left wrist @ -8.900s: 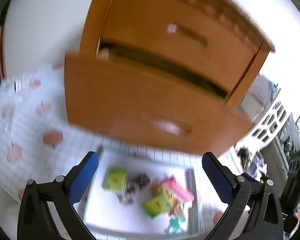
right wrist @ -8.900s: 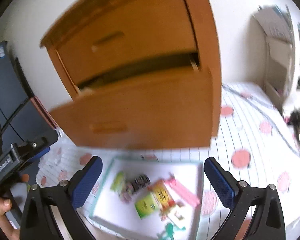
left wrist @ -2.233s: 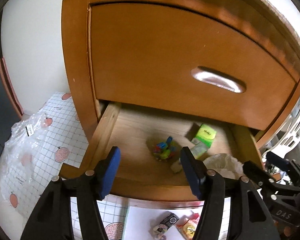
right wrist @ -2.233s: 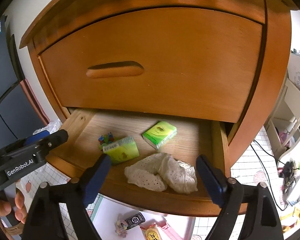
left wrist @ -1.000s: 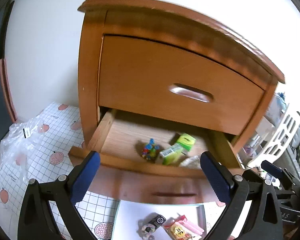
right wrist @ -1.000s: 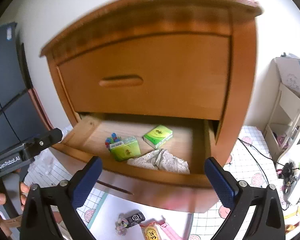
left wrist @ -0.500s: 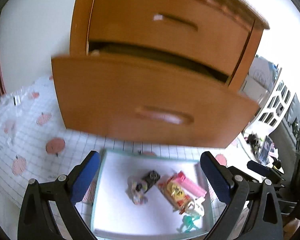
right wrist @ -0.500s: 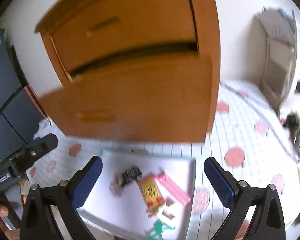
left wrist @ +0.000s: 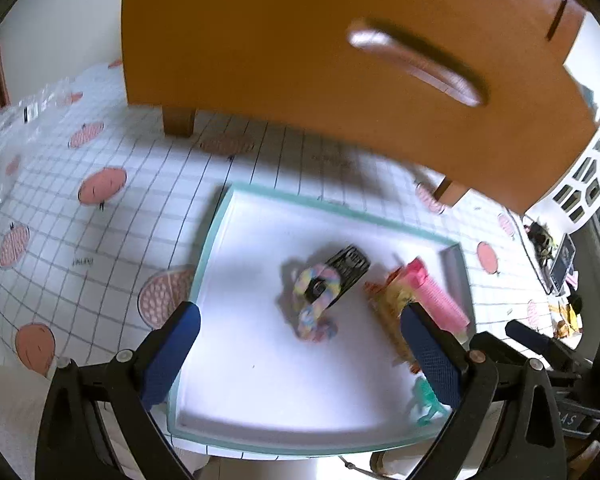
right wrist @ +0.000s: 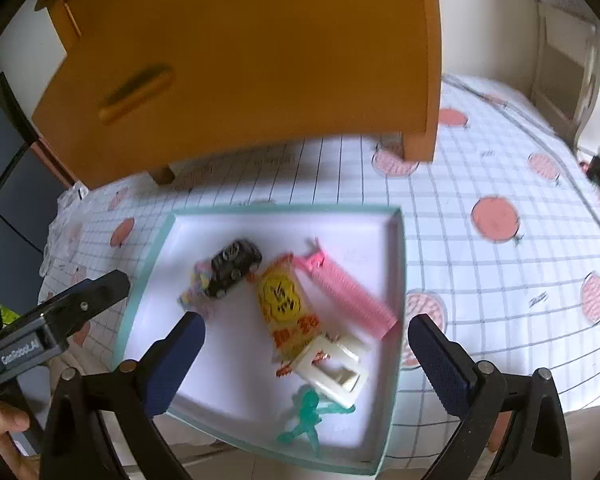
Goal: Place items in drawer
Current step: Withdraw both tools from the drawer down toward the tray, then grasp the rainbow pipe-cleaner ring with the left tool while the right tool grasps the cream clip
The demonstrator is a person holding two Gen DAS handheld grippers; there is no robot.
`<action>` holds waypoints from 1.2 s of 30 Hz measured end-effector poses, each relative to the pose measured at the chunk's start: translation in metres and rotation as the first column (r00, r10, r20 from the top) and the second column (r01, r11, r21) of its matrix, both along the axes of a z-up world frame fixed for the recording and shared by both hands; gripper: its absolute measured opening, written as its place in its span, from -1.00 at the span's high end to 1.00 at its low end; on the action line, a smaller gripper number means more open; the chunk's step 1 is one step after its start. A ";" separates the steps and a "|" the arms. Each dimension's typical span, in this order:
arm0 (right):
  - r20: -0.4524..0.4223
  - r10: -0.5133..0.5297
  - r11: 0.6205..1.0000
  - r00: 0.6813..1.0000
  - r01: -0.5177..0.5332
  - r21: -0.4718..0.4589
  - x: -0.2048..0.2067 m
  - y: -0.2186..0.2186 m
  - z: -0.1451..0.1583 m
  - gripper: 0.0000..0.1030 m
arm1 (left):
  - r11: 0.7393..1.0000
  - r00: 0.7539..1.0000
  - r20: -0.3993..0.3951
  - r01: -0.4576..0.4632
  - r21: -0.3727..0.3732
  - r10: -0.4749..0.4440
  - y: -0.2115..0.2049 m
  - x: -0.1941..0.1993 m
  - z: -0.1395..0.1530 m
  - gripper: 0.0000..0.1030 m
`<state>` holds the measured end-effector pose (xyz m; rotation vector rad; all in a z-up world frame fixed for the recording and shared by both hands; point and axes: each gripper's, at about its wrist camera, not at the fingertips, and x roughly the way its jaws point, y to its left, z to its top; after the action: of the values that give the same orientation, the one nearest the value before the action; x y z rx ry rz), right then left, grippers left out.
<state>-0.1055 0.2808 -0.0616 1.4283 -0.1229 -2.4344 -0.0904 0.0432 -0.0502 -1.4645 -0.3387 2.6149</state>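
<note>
Both the left gripper [left wrist: 298, 350] and right gripper [right wrist: 306, 358] are hanging wide open, gripping nothing, over a tray [right wrist: 396, 280]. Between the right gripper's fingers are lying a snack packet [right wrist: 286, 304], pink comb [right wrist: 346, 294] and toy car [right wrist: 232, 262]; the drawer [right wrist: 240, 64] is looming just beyond.

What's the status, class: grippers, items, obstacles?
Left gripper and right gripper open, empty. Toy car, snack packet, pink comb in tray. Nothing blocking.

The wooden drawer front [left wrist: 300, 60] overhangs the far edge of the teal-rimmed tray [left wrist: 204, 264], closing off approach from above there. The tray's near-left half lies bare; the toy car [right wrist: 232, 262], snack packet [right wrist: 284, 304] and pink comb [right wrist: 348, 292] crowd its right side.
</note>
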 end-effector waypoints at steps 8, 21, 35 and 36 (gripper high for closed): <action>0.095 -0.016 0.998 0.995 0.021 -0.056 0.001 0.006 -0.026 -0.99 | 0.999 0.995 0.099 -0.035 0.036 0.031 -0.006 -0.009 -0.027 -0.94; 0.155 -0.013 0.998 0.988 0.022 -0.054 -0.004 0.005 -0.041 -0.65 | 0.998 0.991 0.132 0.007 0.058 -0.014 0.003 -0.022 -0.043 -0.75; 0.208 -0.043 0.996 0.977 0.058 -0.066 -0.009 0.011 -0.056 -0.45 | 0.998 0.985 0.162 0.062 0.015 -0.064 0.017 -0.039 -0.061 -0.03; 0.210 -0.041 0.997 0.977 0.055 -0.062 -0.009 0.010 -0.056 -0.44 | 0.998 0.985 0.163 0.060 0.017 -0.062 0.016 -0.039 -0.062 0.06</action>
<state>-0.1149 0.2909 -0.1180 1.6645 -0.2877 -2.2873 -0.1295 0.0597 -0.1122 -1.6625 -0.3199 2.4475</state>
